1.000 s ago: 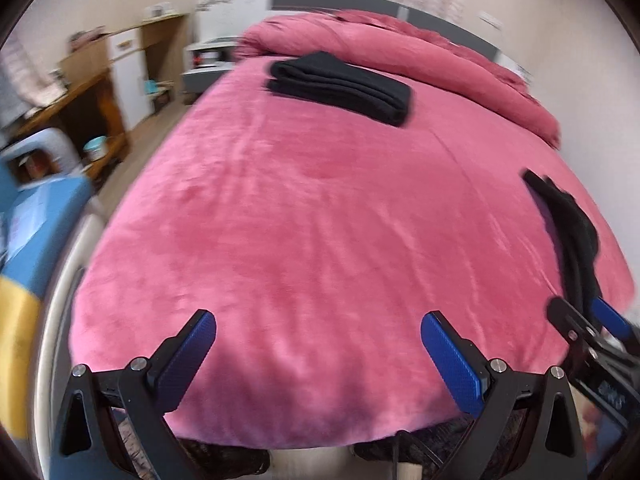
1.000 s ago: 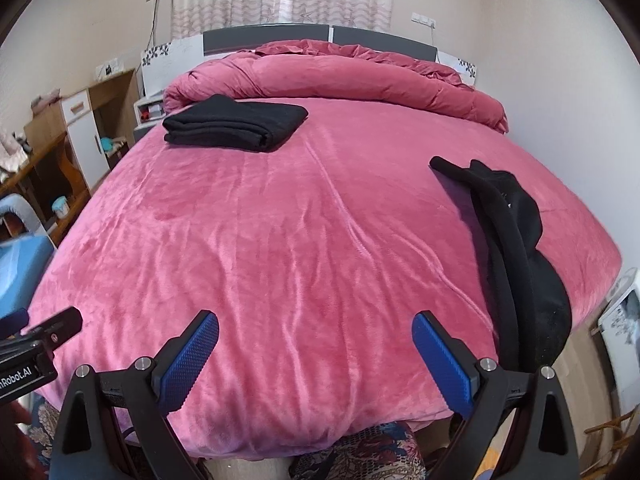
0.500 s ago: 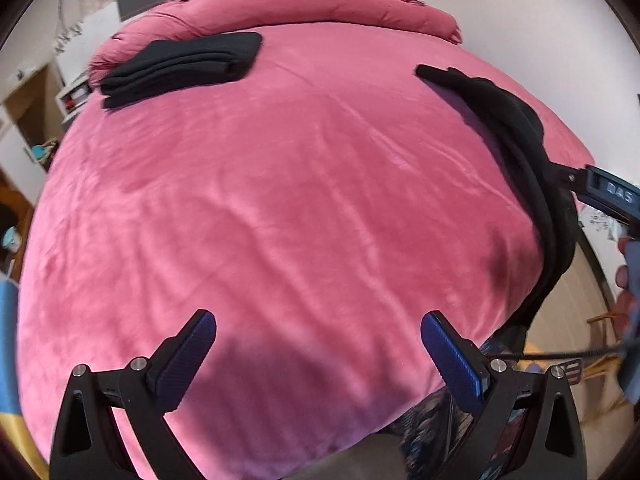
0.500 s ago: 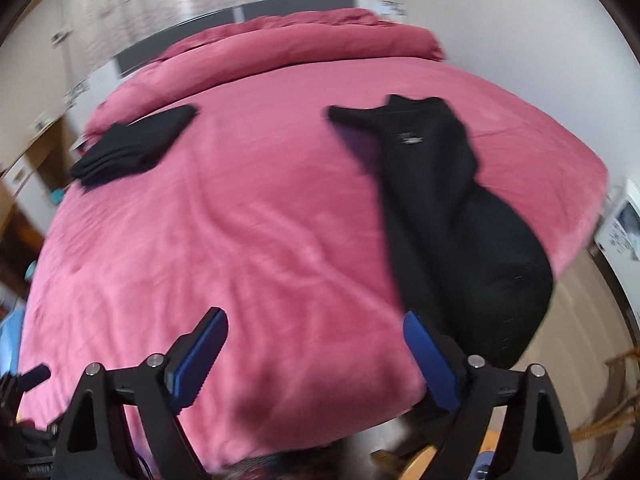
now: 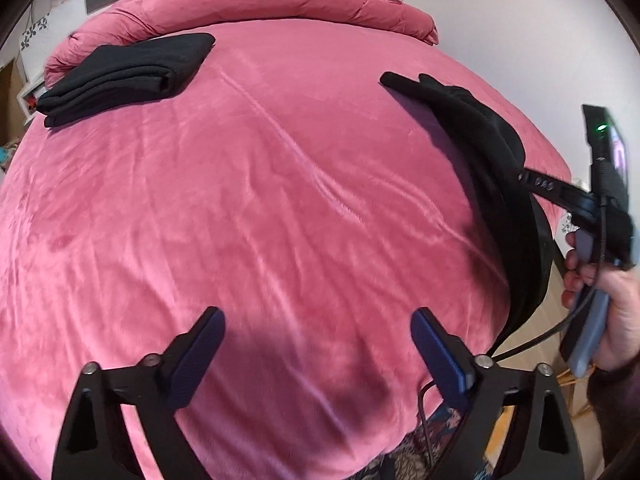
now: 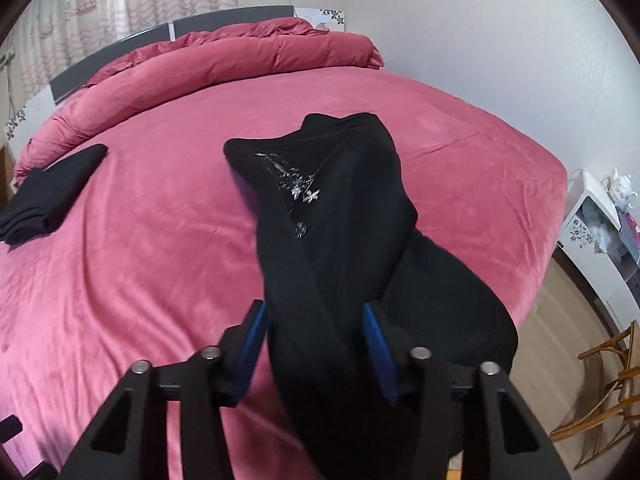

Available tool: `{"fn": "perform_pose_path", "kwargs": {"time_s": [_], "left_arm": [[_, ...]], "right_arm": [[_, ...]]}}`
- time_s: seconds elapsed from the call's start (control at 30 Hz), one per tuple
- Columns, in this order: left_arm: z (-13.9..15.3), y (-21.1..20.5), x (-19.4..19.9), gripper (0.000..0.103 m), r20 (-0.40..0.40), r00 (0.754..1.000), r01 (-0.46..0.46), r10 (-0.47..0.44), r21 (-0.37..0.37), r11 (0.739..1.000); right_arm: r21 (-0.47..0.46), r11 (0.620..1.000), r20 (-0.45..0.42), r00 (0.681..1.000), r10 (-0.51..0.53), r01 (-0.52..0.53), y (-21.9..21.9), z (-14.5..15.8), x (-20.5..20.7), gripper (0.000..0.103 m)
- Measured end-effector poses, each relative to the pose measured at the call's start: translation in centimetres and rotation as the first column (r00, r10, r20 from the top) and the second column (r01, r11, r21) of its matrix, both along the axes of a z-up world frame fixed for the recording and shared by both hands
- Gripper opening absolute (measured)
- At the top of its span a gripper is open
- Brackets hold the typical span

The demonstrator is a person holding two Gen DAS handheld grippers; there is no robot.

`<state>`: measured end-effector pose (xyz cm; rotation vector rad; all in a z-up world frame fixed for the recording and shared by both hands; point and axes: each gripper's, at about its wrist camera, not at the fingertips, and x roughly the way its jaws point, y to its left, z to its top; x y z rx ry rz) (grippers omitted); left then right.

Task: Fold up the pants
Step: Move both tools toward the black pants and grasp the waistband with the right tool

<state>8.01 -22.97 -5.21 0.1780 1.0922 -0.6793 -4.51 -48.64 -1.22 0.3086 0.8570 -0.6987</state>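
**Pants on bed, right hand-held gripper closing in**

Since the earlier frames, both cameras had swung rightward across the bed (image 5: 280,200), and the right hand-held gripper (image 6: 316,340) had moved from bare bedding onto the pants (image 6: 340,220), its blue fingers (image 6: 252,344) narrowed from a wide spread to a partial gap.

- Pants: black, unfolded, lying lengthwise near the bed's right edge; one end up on the mattress, the other hanging over the near edge. Small white floral print visible on the upper part. In the left wrist view the pants (image 5: 492,168) appeared as a long dark strip along the right side.
- Right hand-held gripper: fabric bunched between the fingers; whether the pads pressed the cloth or merely flanked it could not be told. Seen from the left wrist view, held in the person's hand (image 5: 612,304) beside the bed.
- Left hand-held gripper (image 5: 316,348): released, fingers wide apart, empty, over bare pink bedding near the foot of the bed, well apart from the pants.
- Folded black garment (image 5: 120,76): far left of bed, just beside the rolled duvet (image 5: 280,8).
- Wooden chair (image 6: 600,392): on floor, right of bed.
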Motion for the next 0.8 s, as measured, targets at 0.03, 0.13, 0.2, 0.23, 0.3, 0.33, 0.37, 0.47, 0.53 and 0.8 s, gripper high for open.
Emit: {"fn": "perform_pose_path", "kwargs": {"time_s": [0.03, 0.13, 0.2, 0.23, 0.3, 0.33, 0.37, 0.47, 0.53, 0.8], "left_arm": [[0.0, -0.1, 0.3, 0.087, -0.010, 1.000, -0.003, 0.003, -0.006, 1.000], [0.0, -0.4, 1.2, 0.083, -0.034, 0.999, -0.003, 0.003, -0.021, 1.000], [-0.1, -0.6, 1.6, 0.078, -0.044, 0.999, -0.003, 0.002, -0.024, 1.000], [-0.3, -0.7, 1.8, 0.077, -0.052, 0.999, -0.003, 0.002, -0.023, 1.000], [-0.4, -0.9, 2.0, 0.068, -0.063, 0.998, 0.000, -0.001, -0.016, 1.000], [-0.4, -1.0, 2.0, 0.064, -0.060, 0.998, 0.000, 0.000, -0.009, 1.000], [-0.3, -1.2, 2.0, 0.053, -0.051, 0.999, -0.005, 0.005, 0.004, 1.000], [-0.3, -1.7, 2.4, 0.050, -0.071, 0.997, -0.007, 0.007, -0.009, 1.000], [-0.2, -2.1, 2.8, 0.051, -0.101, 0.995, -0.005, 0.002, -0.034, 0.999], [0.4, -5.1, 4.0, 0.055, -0.126, 0.992, 0.000, -0.006, -0.048, 0.999]], "right_arm": [[0.000, 1.000, -0.011, 1.000, 0.002, -0.002, -0.2, -0.2, 0.4, 0.035], [0.042, 0.999, -0.020, 0.999, 0.026, -0.026, -0.5, -0.9, 1.3, 0.017], [0.038, 0.998, -0.017, 0.999, 0.052, -0.051, 0.1, -1.0, 1.3, 0.013], [0.035, 0.997, -0.018, 0.997, 0.070, -0.069, 0.6, -1.1, 1.3, 0.011], [0.038, 0.995, -0.020, 0.995, 0.093, -0.092, 1.4, -1.2, 1.2, 0.010], [0.050, 0.994, -0.015, 0.995, 0.102, -0.101, 1.6, -1.3, 1.1, 0.010], [0.054, 0.993, -0.014, 0.995, 0.104, -0.103, 1.7, -1.4, 0.9, 0.010], [0.091, 0.990, 0.009, 0.994, 0.107, -0.108, 2.2, -1.0, -0.1, 0.009], [0.089, 0.988, 0.005, 0.992, 0.127, -0.127, 2.6, -0.9, -0.5, 0.009], [0.097, 0.987, -0.004, 0.991, 0.132, -0.131, 3.2, -1.5, -1.7, 0.009]]}}
